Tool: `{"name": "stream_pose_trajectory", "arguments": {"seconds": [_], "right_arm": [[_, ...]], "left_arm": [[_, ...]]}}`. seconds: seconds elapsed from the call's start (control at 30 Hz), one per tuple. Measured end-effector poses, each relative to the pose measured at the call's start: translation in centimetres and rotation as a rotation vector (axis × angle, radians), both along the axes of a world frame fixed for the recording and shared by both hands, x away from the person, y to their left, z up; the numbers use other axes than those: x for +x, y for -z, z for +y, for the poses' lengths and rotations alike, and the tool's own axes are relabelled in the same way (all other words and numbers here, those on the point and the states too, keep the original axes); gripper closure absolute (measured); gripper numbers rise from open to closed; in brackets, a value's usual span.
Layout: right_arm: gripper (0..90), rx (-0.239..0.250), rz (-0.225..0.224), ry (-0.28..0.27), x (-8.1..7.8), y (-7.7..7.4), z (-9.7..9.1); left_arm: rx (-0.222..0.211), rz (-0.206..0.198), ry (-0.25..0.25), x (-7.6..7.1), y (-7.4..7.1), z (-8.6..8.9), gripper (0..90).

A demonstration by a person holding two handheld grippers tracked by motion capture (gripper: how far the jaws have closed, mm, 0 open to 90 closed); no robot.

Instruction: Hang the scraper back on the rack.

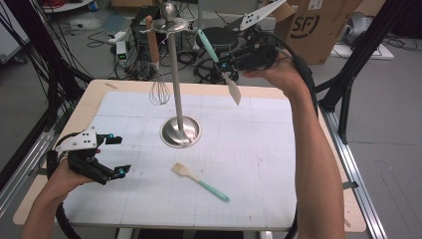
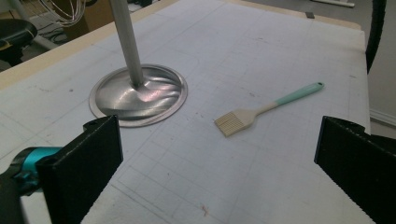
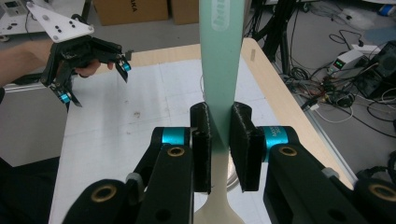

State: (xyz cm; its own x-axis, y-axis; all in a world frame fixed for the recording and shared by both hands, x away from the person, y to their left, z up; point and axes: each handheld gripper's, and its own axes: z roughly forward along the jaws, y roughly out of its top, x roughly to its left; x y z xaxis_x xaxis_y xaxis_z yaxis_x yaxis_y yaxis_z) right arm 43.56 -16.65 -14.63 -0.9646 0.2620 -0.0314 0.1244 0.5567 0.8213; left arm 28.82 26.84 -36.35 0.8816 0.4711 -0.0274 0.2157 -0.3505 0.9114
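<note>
The right hand-held gripper [image 1: 228,63] is held high above the far side of the desk [image 1: 278,199], beside the top of the stand [image 1: 175,74]. Its jaws are nearly closed and are clamped on the mint handle of a spatula [image 1: 219,64]; in the right gripper view the handle [image 3: 220,70] is seen pinched between the two black pads, running up past them, with the cream blade below them. In the high view the cream blade is seen hanging below this hand-held gripper and the handle slanting up from it toward the stand's top disc, near it; contact there cannot be told.

A whisk [image 1: 158,87] is hung from the stand's top, on the side away from the right hand-held gripper.

The left hand-held gripper [image 1: 118,155] is held low over the near left part of the desk, its jaws spread wide with nothing between them. Ahead of it a brush [image 2: 261,111] is lying flat on the desk, bristles toward it, mint handle pointing away. The stand's round base [image 2: 140,95] is seen ahead of its left jaw, apart from the brush.
</note>
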Motion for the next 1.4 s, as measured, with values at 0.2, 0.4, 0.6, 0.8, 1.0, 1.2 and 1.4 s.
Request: {"name": "stream_pose_trajectory", "arguments": {"seconds": [0.2, 0.4, 0.6, 0.8, 1.0, 1.2, 1.4], "right_arm": [[79.0, -0.002, 0.017, 0.002, 0.5, -0.2, 0.3], [79.0, 0.010, 0.016, 0.006, 1.1, -0.3, 0.5], [78.9, 0.004, 0.021, 0.008, 1.3, -0.1, 0.8], [78.9, 0.008, 0.024, 0.009, 1.6, 0.1, 1.1], [78.9, 0.009, 0.025, 0.008, 1.6, 0.2, 1.1], [78.9, -0.006, 0.032, 0.010, 1.5, 0.2, 1.2], [78.9, -0.013, 0.041, 0.014, 1.4, 0.3, 1.4]], "left_arm": [[-0.007, -0.002, -0.003, -0.1, -0.1, 0.1, 1.7], [-0.004, -0.001, -0.001, 0.0, 0.0, 0.1, 1.6], [-0.005, 0.002, -0.005, 0.0, 0.0, 0.0, 1.7], [-0.005, 0.001, -0.001, -0.1, 0.0, 0.0, 1.7], [-0.005, 0.002, -0.005, 0.0, 0.0, 0.0, 1.7], [-0.003, -0.001, -0.001, -0.1, 0.0, 0.0, 1.6], [-0.004, 0.000, -0.001, -0.1, 0.0, 0.0, 1.7]]}}
